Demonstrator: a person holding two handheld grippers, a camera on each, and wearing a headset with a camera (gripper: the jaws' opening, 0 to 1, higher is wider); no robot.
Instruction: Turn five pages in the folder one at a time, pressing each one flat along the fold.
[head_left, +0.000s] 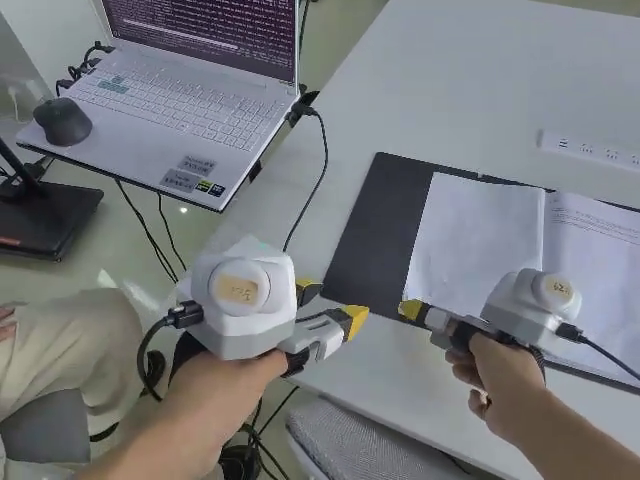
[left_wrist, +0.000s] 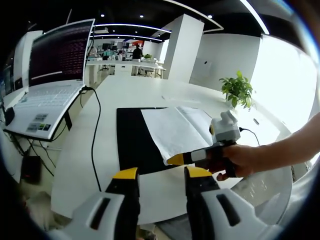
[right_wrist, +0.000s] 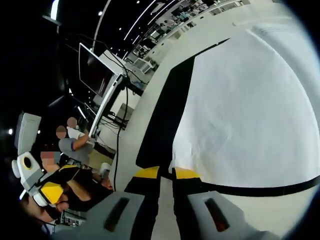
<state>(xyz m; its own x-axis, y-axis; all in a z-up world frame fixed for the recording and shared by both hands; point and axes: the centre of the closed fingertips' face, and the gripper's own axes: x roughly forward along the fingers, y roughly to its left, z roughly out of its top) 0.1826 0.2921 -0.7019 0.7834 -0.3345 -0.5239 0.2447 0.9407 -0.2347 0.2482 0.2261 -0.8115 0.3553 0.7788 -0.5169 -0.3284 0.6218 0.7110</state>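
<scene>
An open black folder (head_left: 378, 232) lies on the white table, with a white page (head_left: 480, 245) on its left half and a printed page (head_left: 600, 250) on the right. My right gripper (head_left: 410, 311) sits at the white page's near left corner. In the right gripper view its jaws (right_wrist: 166, 173) are almost together with a thin slit, and the page (right_wrist: 250, 110) corner lies just ahead of the tips. My left gripper (head_left: 330, 305) hovers left of the folder, near the table's front edge. In its own view the left gripper (left_wrist: 161, 173) is open over bare table, facing the folder (left_wrist: 132, 140) and the right gripper (left_wrist: 175, 160).
A white laptop (head_left: 190, 100) and a dark mouse (head_left: 62, 120) sit at the far left, and a black cable (head_left: 318, 170) runs from the laptop across the table beside the folder. A power strip (head_left: 590, 152) lies at the back right. The table's front edge (head_left: 400, 400) is close below both grippers.
</scene>
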